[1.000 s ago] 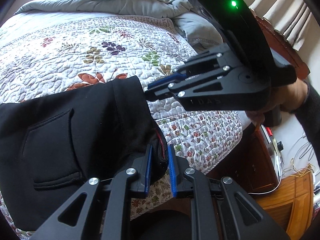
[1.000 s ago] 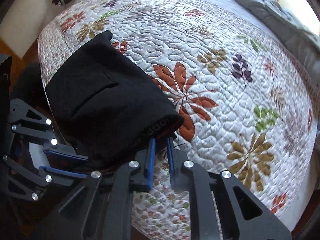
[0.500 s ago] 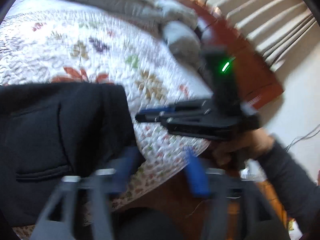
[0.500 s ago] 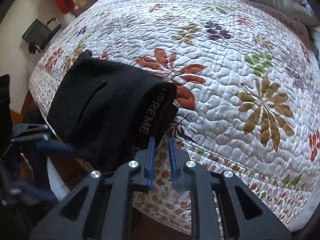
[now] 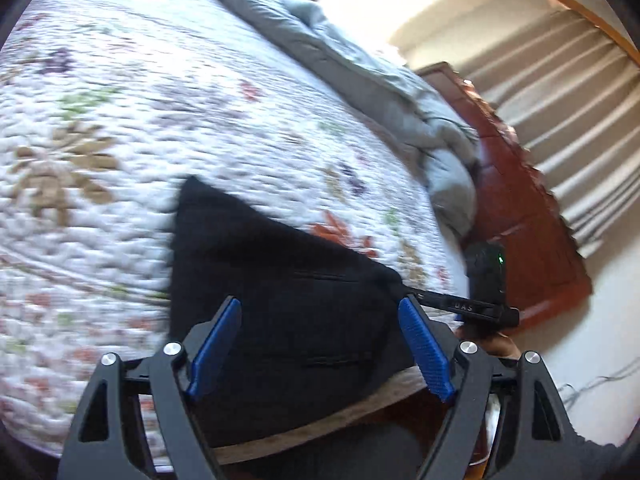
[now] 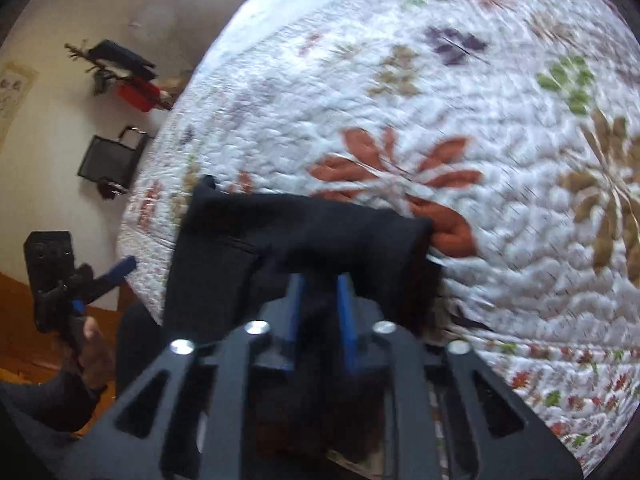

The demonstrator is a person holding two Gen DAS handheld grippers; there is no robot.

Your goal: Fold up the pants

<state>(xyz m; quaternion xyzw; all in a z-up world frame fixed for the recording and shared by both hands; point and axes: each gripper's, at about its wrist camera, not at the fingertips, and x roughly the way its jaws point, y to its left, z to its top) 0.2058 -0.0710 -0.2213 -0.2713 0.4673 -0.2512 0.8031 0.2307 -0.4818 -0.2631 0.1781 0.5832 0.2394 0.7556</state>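
Note:
The black pants (image 5: 280, 264) lie folded near the bed's edge on the flowered quilt (image 5: 160, 120). My left gripper (image 5: 320, 304) hovers over them, its jaws opening wide, and the blue pads touch nothing. In the right wrist view the pants (image 6: 248, 232) bunch up into a ridge, and my right gripper (image 6: 320, 284) is shut on that fabric, which fills the narrow gap between its pads. From the left wrist view, the right gripper (image 5: 406, 291) sits at the pants' right corner. The left gripper (image 6: 104, 280) shows off the bed at the left, held by a hand.
A crumpled grey duvet (image 5: 360, 80) lies along the far side of the bed. A red-brown wooden headboard (image 5: 520, 220) and pale curtains (image 5: 580, 100) stand beyond it. Dark items (image 6: 112, 160) hang on the wall past the bed's corner, over a wooden floor (image 6: 16, 320).
My left gripper let go of the pants' edge, opened wide and swung sideways along the bed. My right gripper rolled and sank onto the pants, and fabric now fills its gap.

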